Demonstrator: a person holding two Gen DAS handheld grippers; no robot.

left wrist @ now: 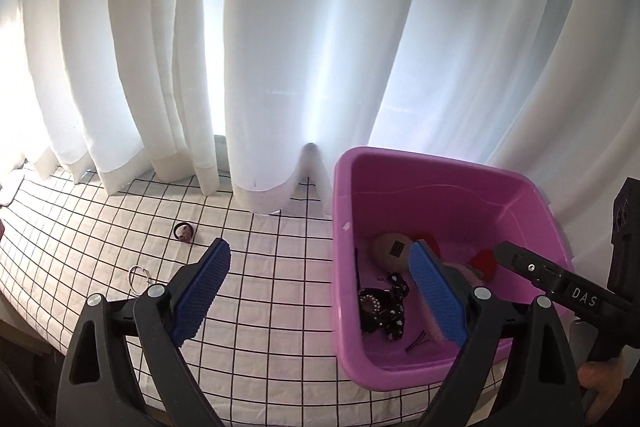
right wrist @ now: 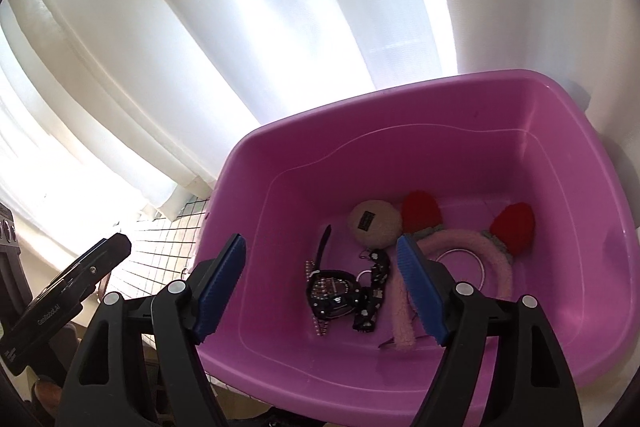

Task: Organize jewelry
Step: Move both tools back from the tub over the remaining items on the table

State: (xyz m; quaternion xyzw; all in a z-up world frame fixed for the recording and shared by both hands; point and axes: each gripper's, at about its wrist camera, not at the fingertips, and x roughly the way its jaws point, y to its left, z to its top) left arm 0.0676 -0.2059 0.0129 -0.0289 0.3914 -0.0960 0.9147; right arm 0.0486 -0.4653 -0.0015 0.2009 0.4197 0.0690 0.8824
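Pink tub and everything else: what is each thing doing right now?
Pink tub: upright, open, partly filled.
Fuzzy headband: in the tub.
Black watch: in the tub.
Round plush ball: in the tub.
Silver ring: out on the checked cloth.
Hair tie: out on the cloth.
Left gripper: open, empty.
Right gripper: open, empty.

A home, likely a bedroom: sheer white curtains (left wrist: 280, 47) hang over a sunlit window, falling onto a grid-patterned white cover (left wrist: 260, 287), where a pink plastic tub (right wrist: 440, 131) holds hair accessories.
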